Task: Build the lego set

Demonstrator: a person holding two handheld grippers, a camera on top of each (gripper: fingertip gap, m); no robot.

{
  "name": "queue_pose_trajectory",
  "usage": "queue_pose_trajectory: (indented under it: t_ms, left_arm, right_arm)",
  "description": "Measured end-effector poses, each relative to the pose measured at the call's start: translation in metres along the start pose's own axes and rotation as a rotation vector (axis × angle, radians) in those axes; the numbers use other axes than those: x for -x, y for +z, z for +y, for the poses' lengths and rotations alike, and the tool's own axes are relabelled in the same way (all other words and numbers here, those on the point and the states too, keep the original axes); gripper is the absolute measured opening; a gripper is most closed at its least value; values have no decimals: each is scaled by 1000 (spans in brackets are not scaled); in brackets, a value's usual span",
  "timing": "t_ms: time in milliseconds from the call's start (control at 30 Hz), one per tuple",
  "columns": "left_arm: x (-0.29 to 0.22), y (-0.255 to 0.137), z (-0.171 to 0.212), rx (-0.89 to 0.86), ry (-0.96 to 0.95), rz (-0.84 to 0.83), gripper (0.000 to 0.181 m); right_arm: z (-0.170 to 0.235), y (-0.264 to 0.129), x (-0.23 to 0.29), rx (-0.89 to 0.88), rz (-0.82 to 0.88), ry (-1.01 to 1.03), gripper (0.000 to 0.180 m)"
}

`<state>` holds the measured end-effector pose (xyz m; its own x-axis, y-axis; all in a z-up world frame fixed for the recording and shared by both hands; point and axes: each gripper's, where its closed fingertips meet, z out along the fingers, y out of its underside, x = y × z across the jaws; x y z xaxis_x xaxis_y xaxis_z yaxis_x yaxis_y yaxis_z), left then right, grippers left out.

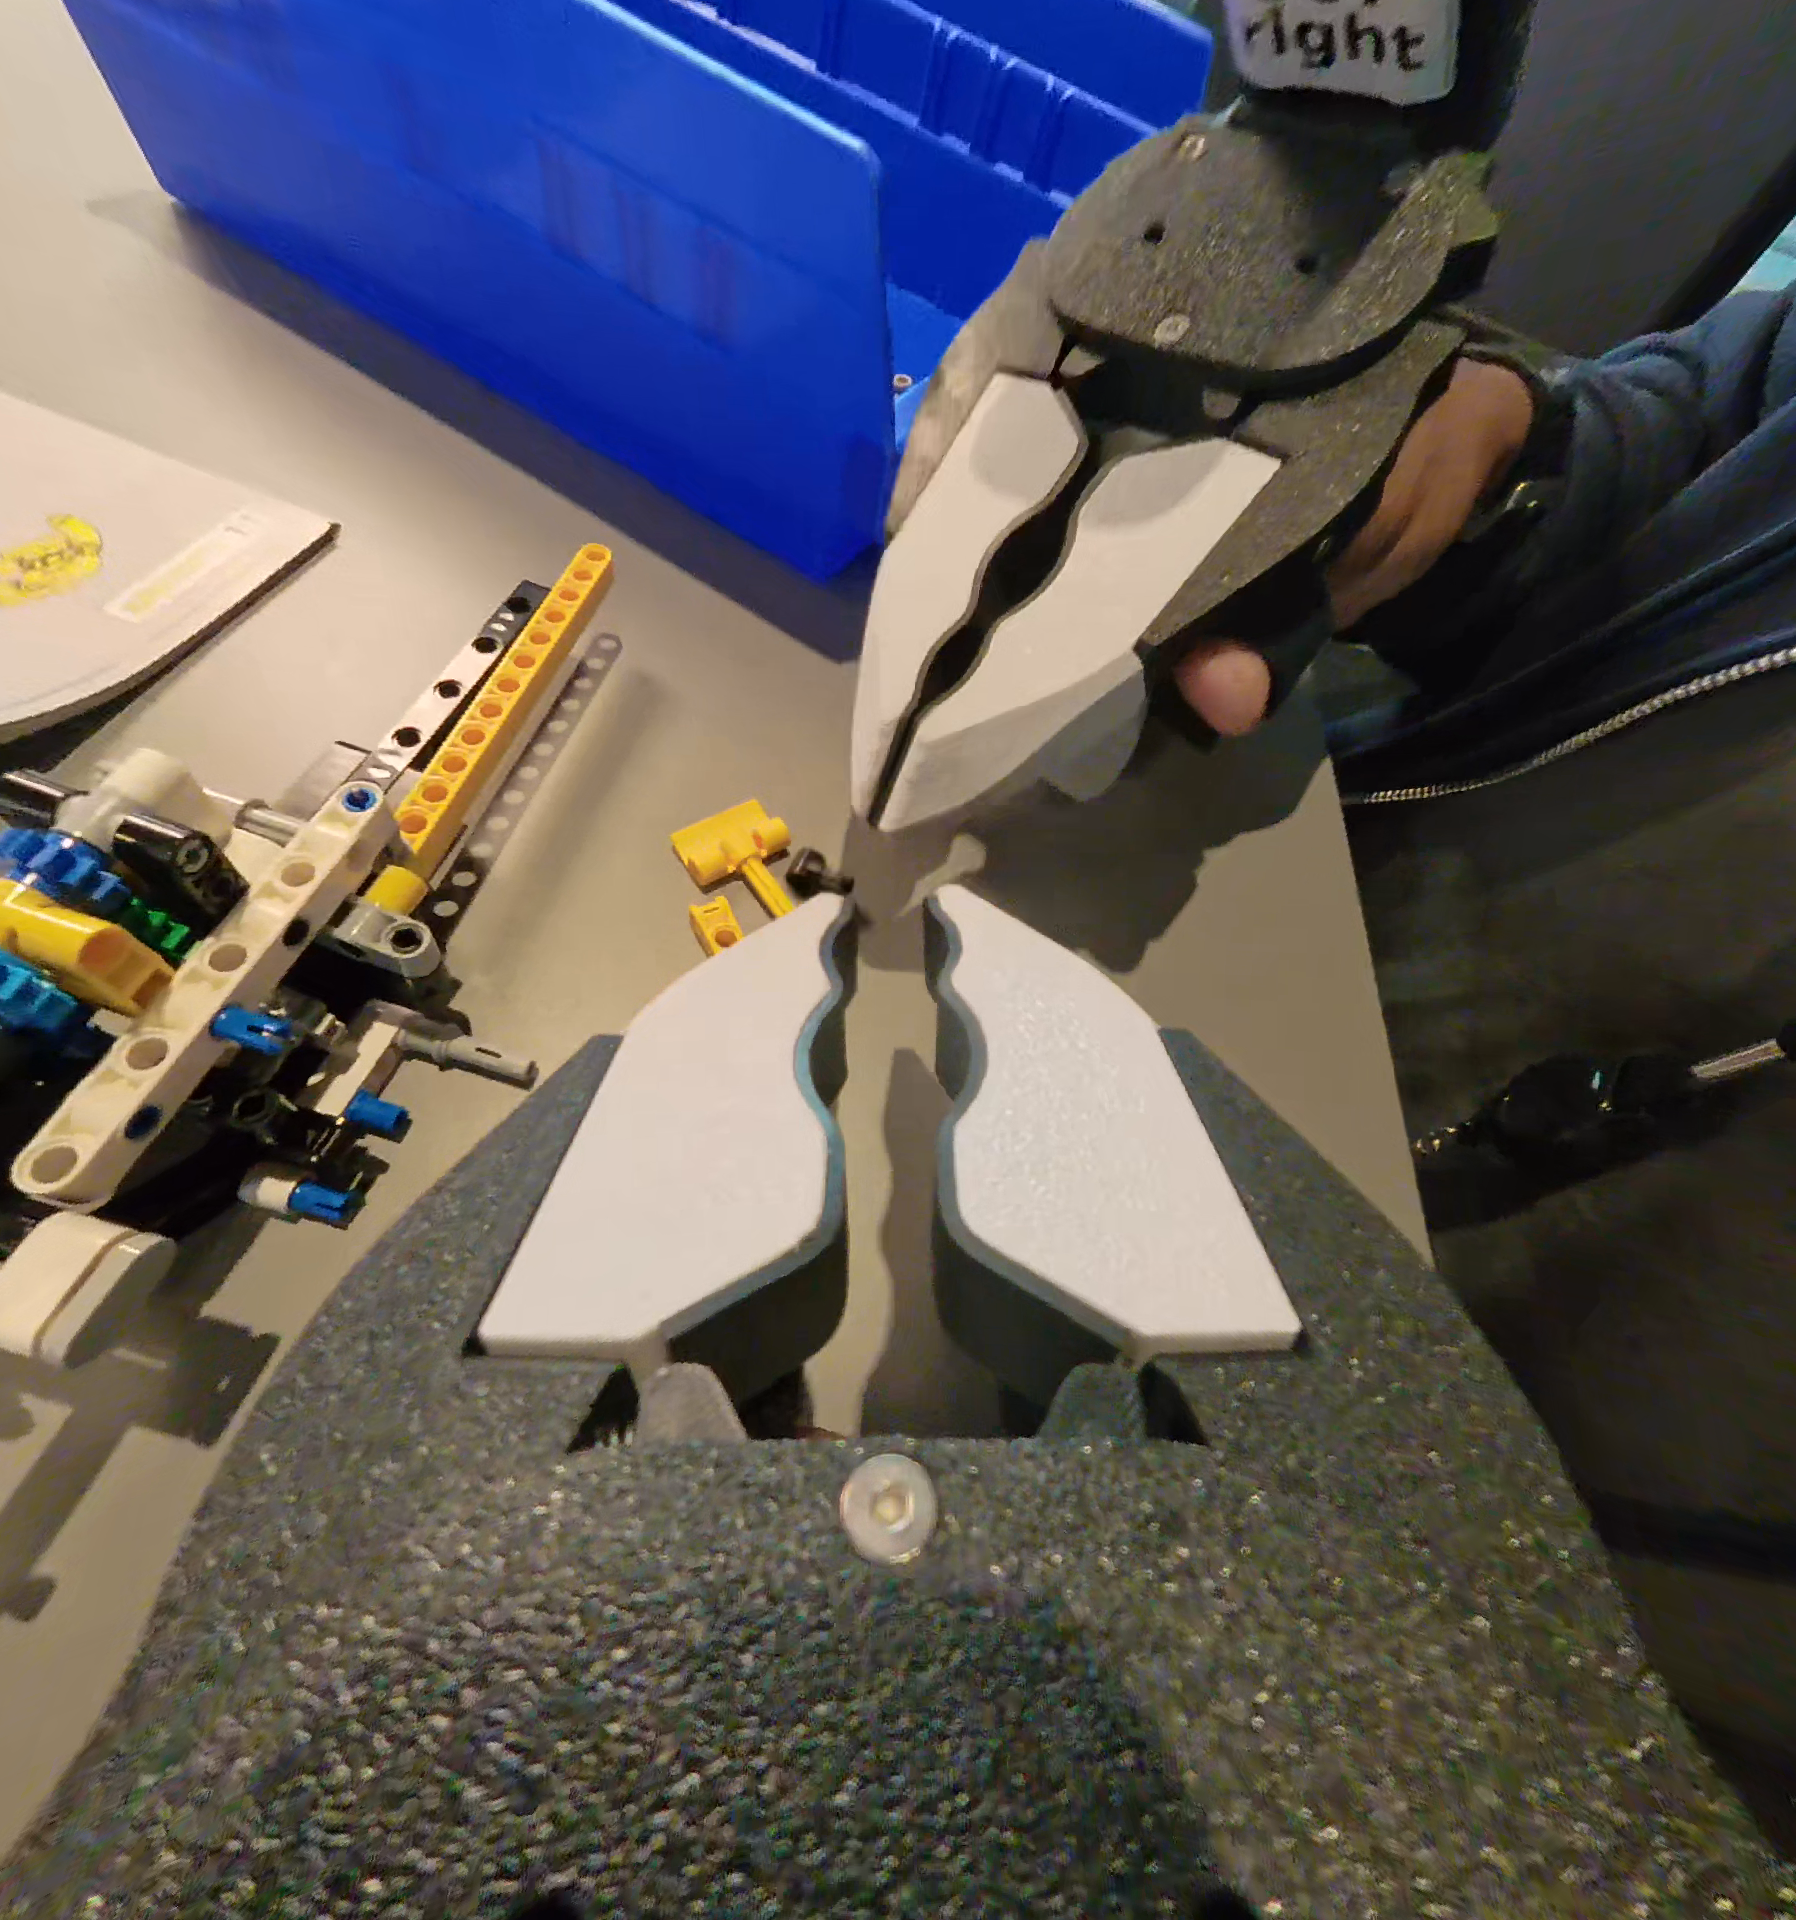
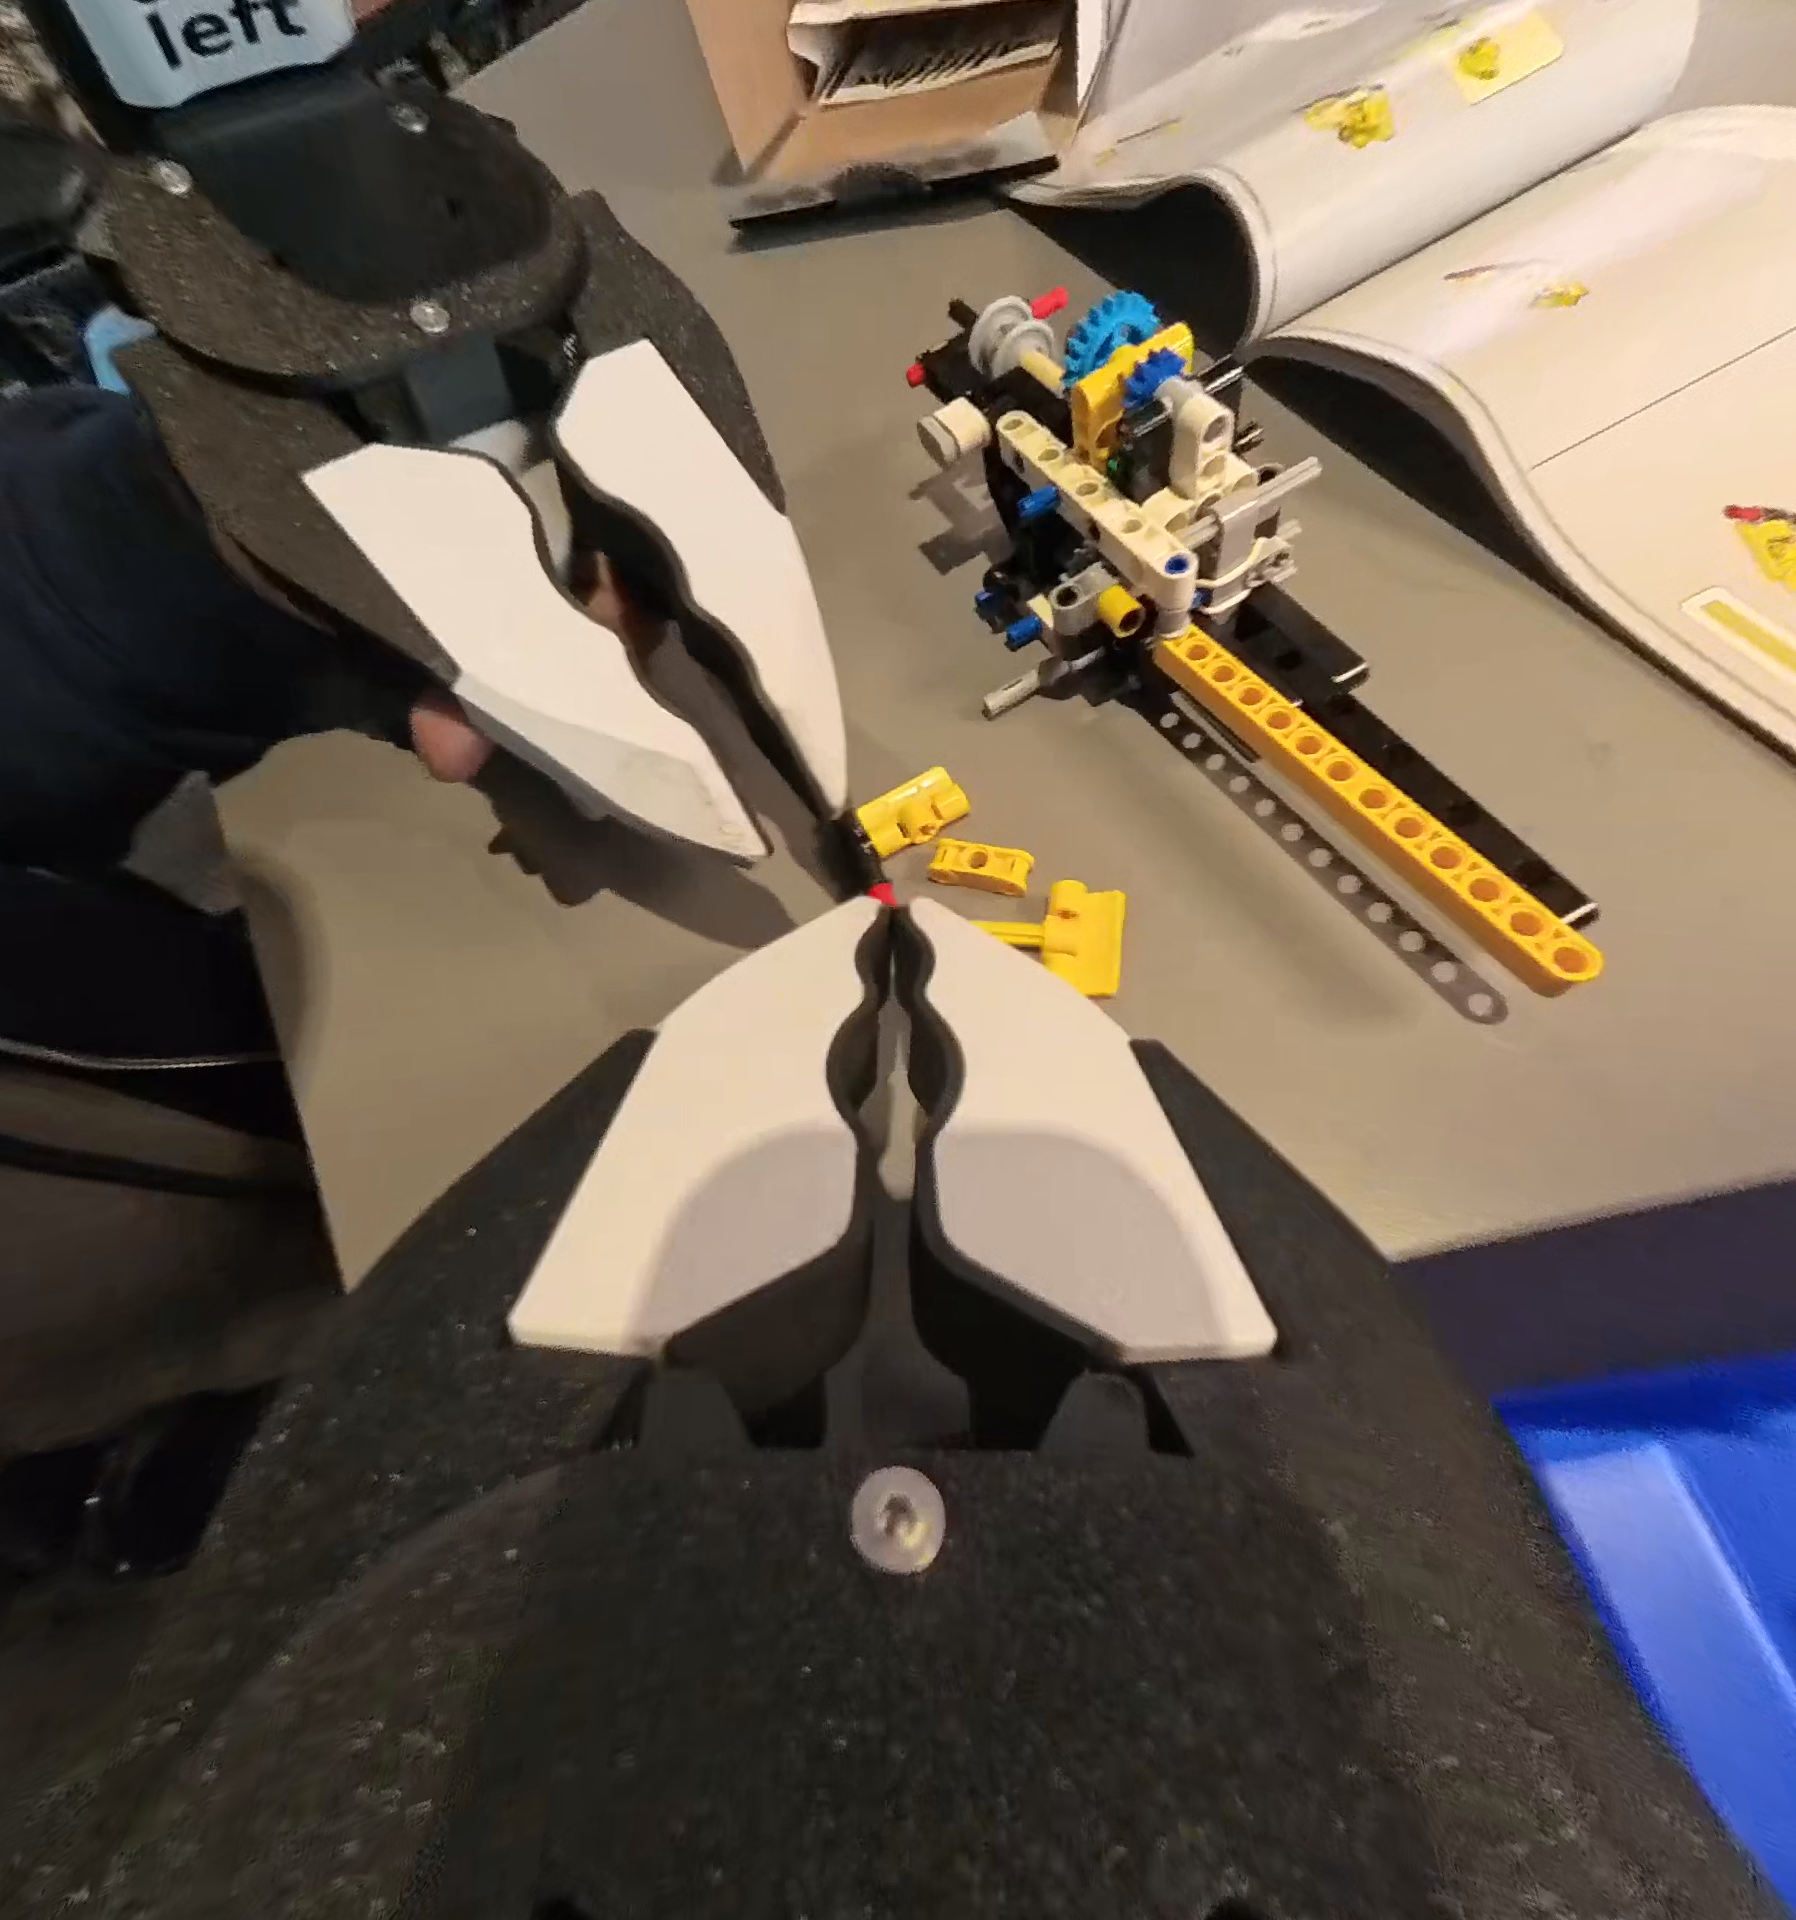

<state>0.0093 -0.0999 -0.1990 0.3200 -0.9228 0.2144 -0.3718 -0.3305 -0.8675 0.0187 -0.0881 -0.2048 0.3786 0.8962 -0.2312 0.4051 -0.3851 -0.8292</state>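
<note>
right gripper [image 2: 889, 909] pinches a tiny red piece [image 2: 882, 891] at its tips. left gripper [image 1: 889, 904] meets it tip to tip with a narrow gap, near a small black pin [image 1: 819, 871]; whether it grips, i cannot tell. likely joining the 2. lego model [image 2: 1164, 540] waits aside on the table [image 2: 1289, 1091]; next comes careful alignment.

A flat grey matte tabletop [image 2: 1237, 1122] fills the scene; far right stands a dark grey wall [image 1: 1642, 145].
</note>
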Motion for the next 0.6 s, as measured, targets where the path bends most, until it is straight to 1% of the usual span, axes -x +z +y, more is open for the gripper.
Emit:
queue_pose_trajectory:
  t_ms: [133,200,400,600]
  left_arm:
    - [2,-1,2,7,0,-12,12]
    - [5,-2,4,19,-13,-23,12]
    - [8,-2,7,39,-34,-28,13]
    - [7,-3,9,54,-38,-27,13]
  right_arm:
    - [6,-7,-19,29,108,-81,0]
    - [12,-9,-26,71,143,-120,0]
    - [20,-6,-29,147,176,-239,0]
    - [18,4,-29,172,177,-302,0]
